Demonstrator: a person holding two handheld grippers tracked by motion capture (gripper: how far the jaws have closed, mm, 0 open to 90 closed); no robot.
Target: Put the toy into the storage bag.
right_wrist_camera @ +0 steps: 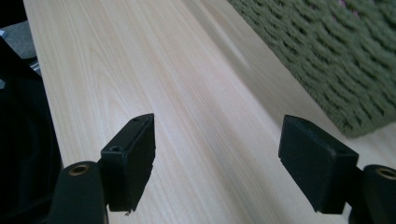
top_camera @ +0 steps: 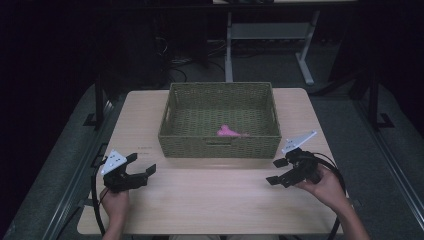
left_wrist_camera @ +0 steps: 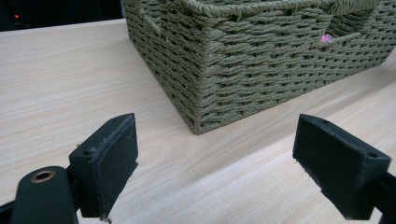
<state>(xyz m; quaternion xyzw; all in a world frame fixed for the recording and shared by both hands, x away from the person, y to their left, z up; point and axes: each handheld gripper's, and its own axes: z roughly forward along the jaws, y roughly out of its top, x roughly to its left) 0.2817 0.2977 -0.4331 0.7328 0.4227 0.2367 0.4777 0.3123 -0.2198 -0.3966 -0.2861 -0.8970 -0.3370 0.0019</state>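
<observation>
**Pink piece lay in the basket, nearer the right claw**

The pink object (top_camera: 228,132) rested near the green woven basket's (top_camera: 172,111) front wall, right of centre. Both the left claw (top_camera: 141,167) and right claw (top_camera: 276,171) gaped wide, empty, above the bench (top_camera: 210,200).

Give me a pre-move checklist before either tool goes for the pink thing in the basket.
1. Left tool open, nothing between its jaws: ok.
2. Right tool open, nothing between its jaws: ok.
3. Pink thing lies inside the basket, near its front wall: ok.
4. Table between the tools and the basket free of obstacles: ok.
5. What the pink thing is, and how it will take a grip: cannot tell.
</observation>
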